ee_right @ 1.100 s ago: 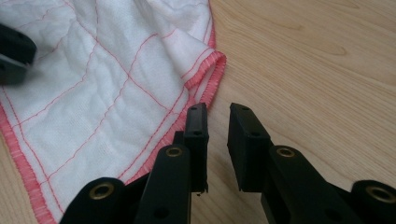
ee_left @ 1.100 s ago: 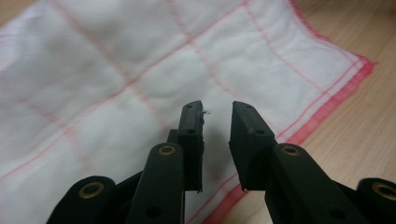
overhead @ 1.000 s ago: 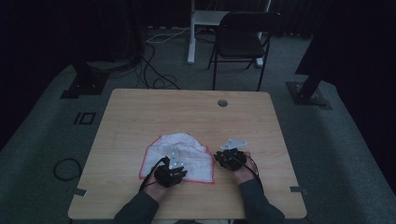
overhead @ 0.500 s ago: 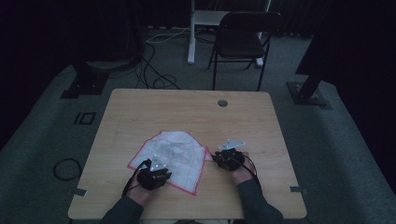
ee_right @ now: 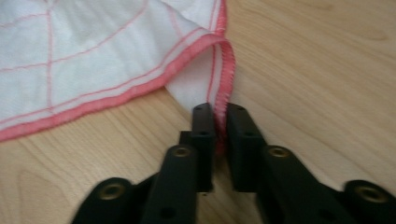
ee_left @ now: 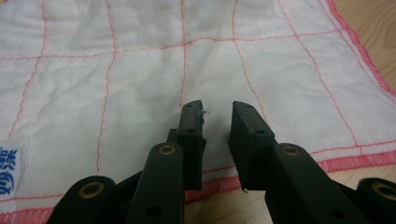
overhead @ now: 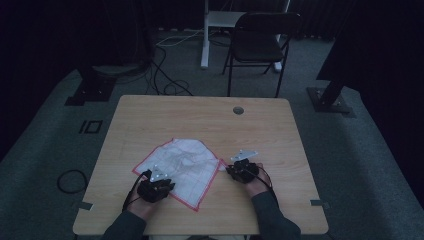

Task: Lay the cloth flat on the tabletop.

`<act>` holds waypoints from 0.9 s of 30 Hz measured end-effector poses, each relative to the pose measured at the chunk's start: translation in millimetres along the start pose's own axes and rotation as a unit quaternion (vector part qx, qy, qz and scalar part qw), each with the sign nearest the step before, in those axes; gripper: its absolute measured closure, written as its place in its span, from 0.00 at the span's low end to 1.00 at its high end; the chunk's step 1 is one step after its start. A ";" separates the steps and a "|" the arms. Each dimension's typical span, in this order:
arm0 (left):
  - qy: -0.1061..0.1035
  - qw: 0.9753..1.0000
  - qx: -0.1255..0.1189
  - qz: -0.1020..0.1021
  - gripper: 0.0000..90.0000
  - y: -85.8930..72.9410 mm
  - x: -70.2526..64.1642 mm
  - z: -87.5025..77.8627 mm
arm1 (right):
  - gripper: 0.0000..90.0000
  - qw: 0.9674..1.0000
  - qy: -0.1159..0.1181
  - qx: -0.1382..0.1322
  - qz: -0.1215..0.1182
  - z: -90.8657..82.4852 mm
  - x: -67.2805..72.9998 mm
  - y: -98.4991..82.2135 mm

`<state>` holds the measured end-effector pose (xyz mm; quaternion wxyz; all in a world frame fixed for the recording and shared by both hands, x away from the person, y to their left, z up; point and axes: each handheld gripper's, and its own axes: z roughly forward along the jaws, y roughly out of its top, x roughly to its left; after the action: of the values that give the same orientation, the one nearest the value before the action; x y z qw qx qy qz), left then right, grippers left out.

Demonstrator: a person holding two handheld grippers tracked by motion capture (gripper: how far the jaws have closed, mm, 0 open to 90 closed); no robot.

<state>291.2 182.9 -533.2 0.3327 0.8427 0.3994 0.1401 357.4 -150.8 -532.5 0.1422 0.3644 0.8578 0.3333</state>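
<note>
Cloth (overhead: 180,167) corner pinched in right gripper (ee_right: 220,122), jaws just closed.

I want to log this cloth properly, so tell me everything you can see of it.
The cloth is thin white fabric with a grid of fine pink stitching and a thicker pink hem. A small label with blue characters sits near one edge. It lies mostly flat on the table, slightly rumpled, its far part rounded as if folded. The right gripper has just closed and pinches a lifted, folded corner by the hem. The left gripper is over the near hem, jaws apart, gripping nothing.
</note>
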 end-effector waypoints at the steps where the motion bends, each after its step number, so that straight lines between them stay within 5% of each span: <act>1: 0.001 1.000 -0.001 -0.002 0.83 -0.5 0.2 -0.3 | 0.96 1.000 -0.007 -0.003 -0.003 -1.2 -0.9 0.0; 15: 0.009 1.000 0.003 -0.004 0.83 -3.9 2.2 -4.4 | 0.93 0.994 -0.097 -0.048 0.004 -30.5 -21.9 0.3; 20: 0.010 1.000 0.003 -0.005 0.83 -3.6 1.7 -4.2 | 0.89 0.993 -0.097 -0.059 0.026 -39.4 -28.8 -0.9; 27: 0.010 1.000 0.003 -0.005 0.83 -4.6 0.1 -5.0 | 0.86 0.995 -0.074 -0.062 0.014 -32.1 -16.4 6.0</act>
<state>286.1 187.3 -532.6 0.3270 0.8404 0.4070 0.1455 356.4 -174.6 -504.7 0.2229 0.3905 0.8173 0.3604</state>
